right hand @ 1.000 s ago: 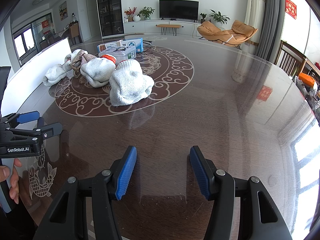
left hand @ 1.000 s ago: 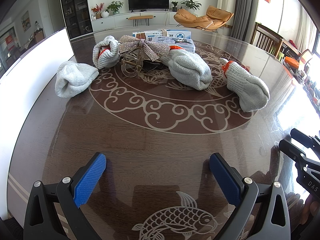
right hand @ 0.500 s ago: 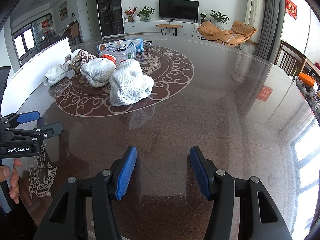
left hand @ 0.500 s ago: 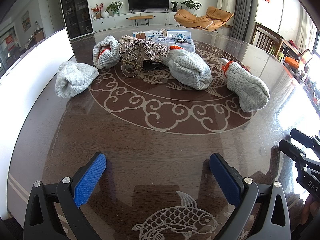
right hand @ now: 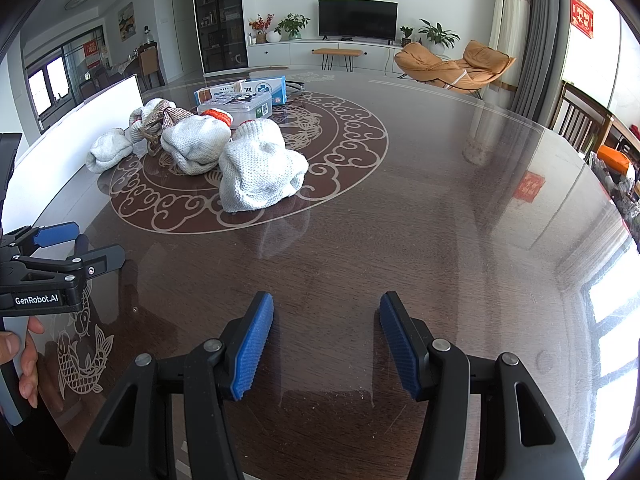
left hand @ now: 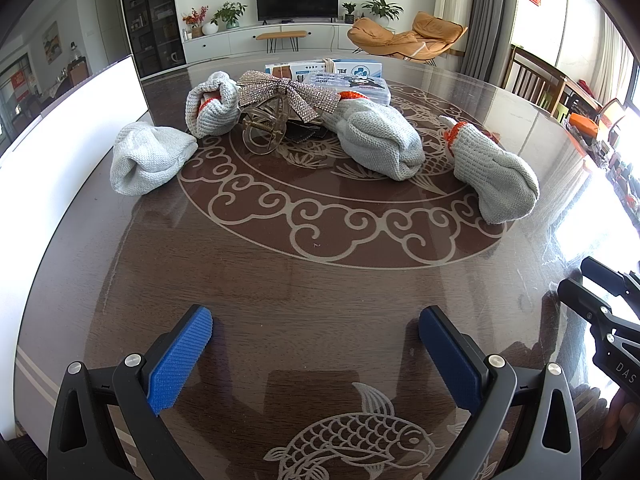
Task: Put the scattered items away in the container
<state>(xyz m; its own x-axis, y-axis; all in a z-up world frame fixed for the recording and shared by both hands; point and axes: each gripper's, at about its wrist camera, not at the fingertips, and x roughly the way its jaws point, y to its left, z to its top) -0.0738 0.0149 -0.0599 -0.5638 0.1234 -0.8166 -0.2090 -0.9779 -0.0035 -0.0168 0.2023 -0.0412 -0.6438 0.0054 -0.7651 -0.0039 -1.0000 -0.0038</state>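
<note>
Several rolled grey knit gloves with orange cuffs lie on the dark round table (left hand: 312, 272): one at far left (left hand: 150, 160), one beside a sparkly bow hair clip (left hand: 286, 94), a larger one (left hand: 380, 144) and one at right (left hand: 494, 176). Behind them sits a clear plastic box (left hand: 352, 84) with its lid on. My left gripper (left hand: 316, 320) hovers open over bare table, well short of the gloves. My right gripper (right hand: 326, 304) is also open and empty, the nearest glove (right hand: 260, 168) up and left of it. The same box (right hand: 240, 106) shows behind the pile.
A blue-and-white carton (left hand: 324, 67) lies behind the clear box. A white board (left hand: 60, 120) stands along the table's left edge. Wooden chairs (left hand: 532, 76) stand at the right. A hand (right hand: 24, 360) holds the left gripper (right hand: 60, 248) at the right wrist view's left edge.
</note>
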